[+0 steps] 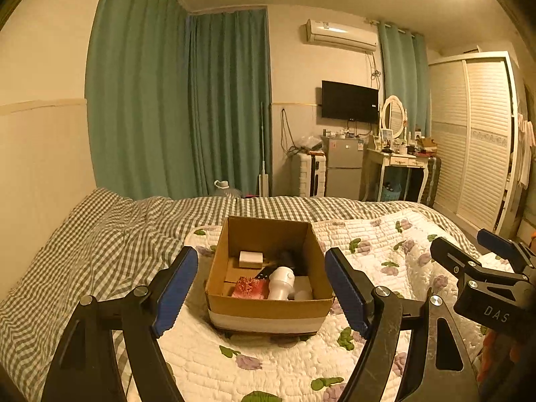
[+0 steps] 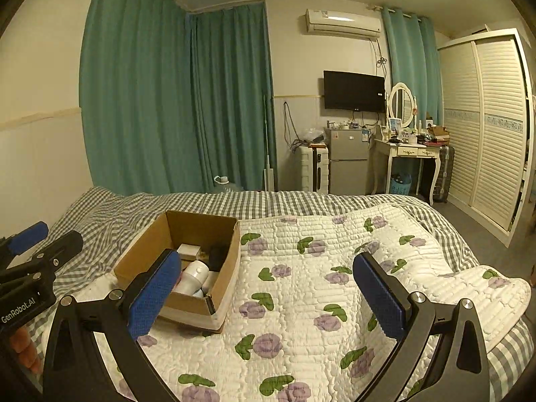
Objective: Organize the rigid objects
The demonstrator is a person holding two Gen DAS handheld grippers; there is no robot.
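An open cardboard box (image 1: 268,308) sits on the floral quilt (image 1: 284,365) on the bed. Inside lie a white bottle-like object (image 1: 281,281), a small white box (image 1: 250,258), a red patterned item (image 1: 249,287) and a dark object (image 1: 288,258). My left gripper (image 1: 261,288) is open and empty, its blue pads on either side of the box, held just short of it. My right gripper (image 2: 268,288) is open and empty over the quilt, to the right of the box (image 2: 201,305). The right gripper also shows in the left wrist view (image 1: 482,254).
A grey checked sheet (image 1: 100,234) covers the far and left part of the bed. A wall is at the left. Past the bed stand green curtains (image 1: 187,107), a suitcase, a small fridge (image 1: 343,167), a dressing table (image 1: 398,160) and a wardrobe (image 1: 475,140).
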